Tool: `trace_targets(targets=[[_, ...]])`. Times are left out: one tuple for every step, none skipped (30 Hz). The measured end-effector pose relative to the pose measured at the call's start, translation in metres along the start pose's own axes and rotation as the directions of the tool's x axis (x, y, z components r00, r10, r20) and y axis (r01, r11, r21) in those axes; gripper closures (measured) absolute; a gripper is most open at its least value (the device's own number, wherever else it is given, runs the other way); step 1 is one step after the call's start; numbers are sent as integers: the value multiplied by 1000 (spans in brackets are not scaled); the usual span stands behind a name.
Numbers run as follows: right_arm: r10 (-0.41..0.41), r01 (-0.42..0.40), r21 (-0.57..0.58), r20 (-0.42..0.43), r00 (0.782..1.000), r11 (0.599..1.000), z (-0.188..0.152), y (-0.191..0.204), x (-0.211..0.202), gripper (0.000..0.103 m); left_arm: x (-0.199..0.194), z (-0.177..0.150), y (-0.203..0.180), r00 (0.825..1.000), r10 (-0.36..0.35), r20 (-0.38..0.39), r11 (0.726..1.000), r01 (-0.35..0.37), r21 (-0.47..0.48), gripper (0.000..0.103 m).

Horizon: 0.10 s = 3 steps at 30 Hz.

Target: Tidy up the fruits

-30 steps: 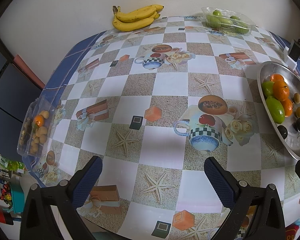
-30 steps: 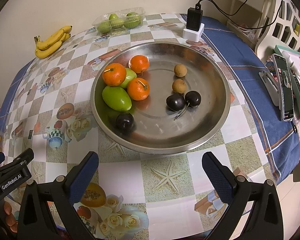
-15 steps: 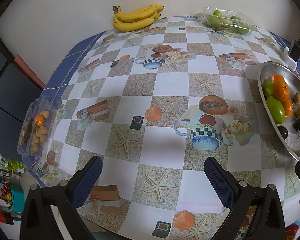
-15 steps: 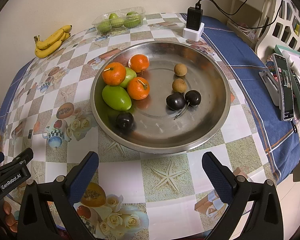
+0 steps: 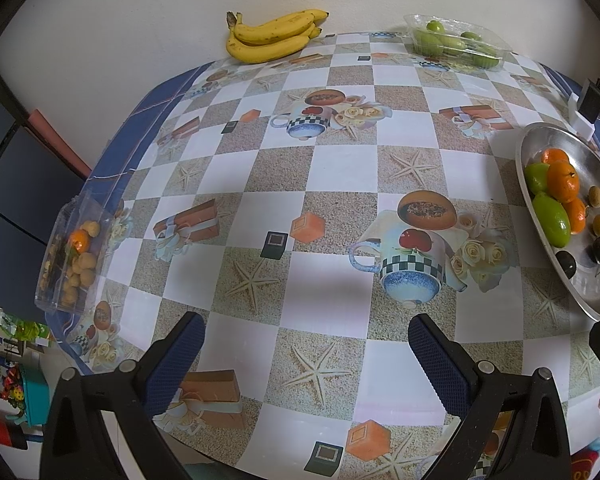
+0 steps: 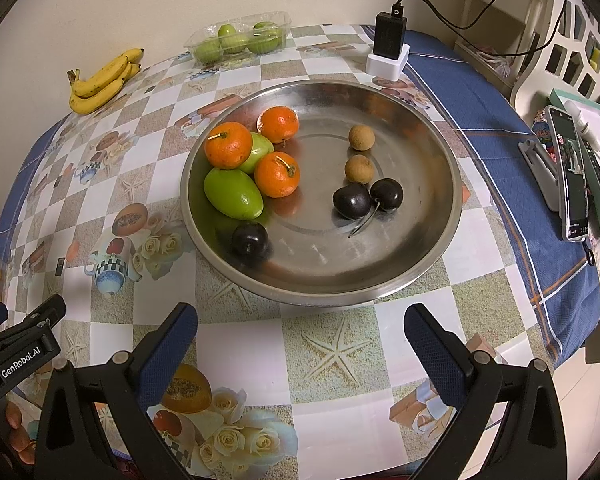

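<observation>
A steel bowl [image 6: 440,216] holds three oranges [image 6: 277,174], green fruits [image 6: 233,194], two brown longans [image 6: 359,168] and three dark cherries [image 6: 352,200]. It also shows in the left wrist view [image 5: 596,300] at the right edge. My right gripper [image 6: 300,340] is open and empty, just in front of the bowl. My left gripper [image 5: 306,350] is open and empty over the table's near edge. Bananas [image 5: 274,36] lie at the far edge. A clear box of green fruit [image 5: 456,42] stands at the far right. A clear box of longans and an orange [image 5: 74,256] sits at the left edge.
The table has a checked patterned cloth [image 5: 332,176]. A black charger on a white block [image 6: 389,46] stands behind the bowl. A phone on a stand [image 6: 570,172] and a white chair [image 6: 564,52] are to the right. The left gripper [image 6: 20,344] shows at the lower left of the right wrist view.
</observation>
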State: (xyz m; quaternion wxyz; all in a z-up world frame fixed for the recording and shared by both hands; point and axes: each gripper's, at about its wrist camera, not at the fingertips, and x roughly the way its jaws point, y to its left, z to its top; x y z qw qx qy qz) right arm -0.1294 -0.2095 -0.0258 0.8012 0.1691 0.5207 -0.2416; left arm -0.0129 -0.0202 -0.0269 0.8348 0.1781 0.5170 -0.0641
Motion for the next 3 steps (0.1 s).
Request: trace_targets(targets=[[0,0,0,0,1000,1000,0,0,0,0,0,0,0,1000,0,0,1000,0,0,0],[-1,1,0,-1,1000,1000,0,0,0,0,0,0,0,1000,0,0,1000,0,1,0],[0,0,-1,-1,1000,1000,0,0,0,0,0,0,0,1000,1,-1,1000,-1,1,0]])
